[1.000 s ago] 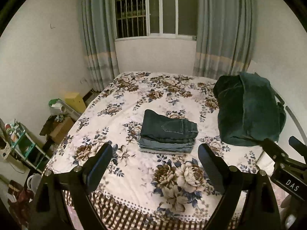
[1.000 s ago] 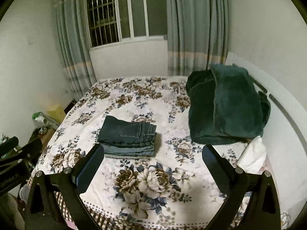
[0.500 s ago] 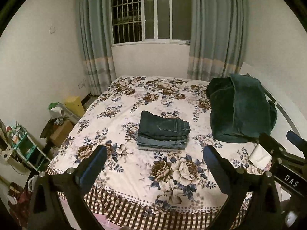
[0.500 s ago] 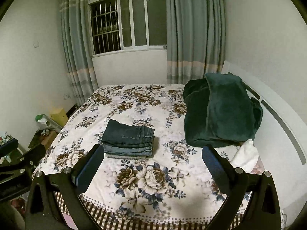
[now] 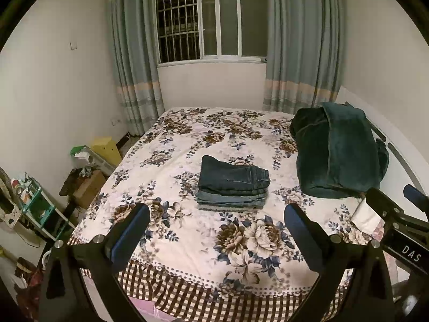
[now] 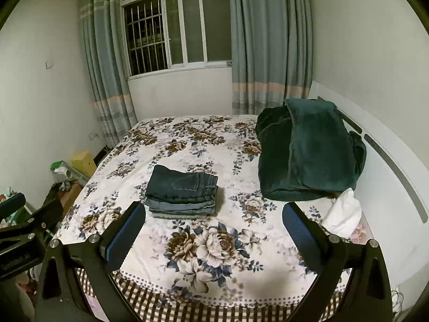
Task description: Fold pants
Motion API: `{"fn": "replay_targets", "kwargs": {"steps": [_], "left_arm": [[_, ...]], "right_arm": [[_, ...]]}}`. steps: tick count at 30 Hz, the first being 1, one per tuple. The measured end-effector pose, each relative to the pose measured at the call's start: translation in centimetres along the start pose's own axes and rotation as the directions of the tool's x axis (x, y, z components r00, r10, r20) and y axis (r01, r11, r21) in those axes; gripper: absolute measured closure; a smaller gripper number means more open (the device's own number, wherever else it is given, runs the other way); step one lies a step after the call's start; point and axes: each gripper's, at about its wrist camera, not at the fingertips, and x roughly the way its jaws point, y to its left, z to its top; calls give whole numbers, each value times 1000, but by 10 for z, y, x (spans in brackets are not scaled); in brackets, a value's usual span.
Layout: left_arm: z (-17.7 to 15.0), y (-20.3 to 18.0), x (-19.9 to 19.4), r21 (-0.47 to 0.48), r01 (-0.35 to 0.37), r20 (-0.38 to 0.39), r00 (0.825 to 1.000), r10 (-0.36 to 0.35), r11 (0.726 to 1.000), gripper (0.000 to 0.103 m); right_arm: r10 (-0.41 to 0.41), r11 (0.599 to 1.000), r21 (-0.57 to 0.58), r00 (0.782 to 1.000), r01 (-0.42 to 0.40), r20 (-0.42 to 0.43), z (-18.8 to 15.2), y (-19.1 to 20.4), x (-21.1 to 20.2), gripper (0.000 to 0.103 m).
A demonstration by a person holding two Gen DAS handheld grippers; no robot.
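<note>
Pants folded on the bed, both my grippers empty.

The dark pants (image 5: pixel 233 177) sit folded on top of a small stack of jeans (image 5: pixel 232 201) near the middle of the floral bed (image 5: pixel 187 241), well apart from my tools. My left gripper (image 5: pixel 215 228) hangs over the foot of the bed; its jaws have just been opening and now stand wide, nothing between them. My right gripper (image 6: pixel 213 224) is spread just as wide and holds nothing. A green blanket (image 6: pixel 308 150) is heaped by the headboard (image 6: pixel 396 166), with a white cloth (image 6: pixel 343 214) beside it.
</note>
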Motion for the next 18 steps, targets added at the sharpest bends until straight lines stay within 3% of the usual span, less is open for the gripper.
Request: {"fn": "replay_targets", "kwargs": {"steps": [18], "left_arm": [[-1, 2, -1, -3, 2, -1, 1000, -2, 1000, 1]], "right_arm": [[12, 1000, -6, 1000, -12, -14, -3, 3, 6, 0]]}}
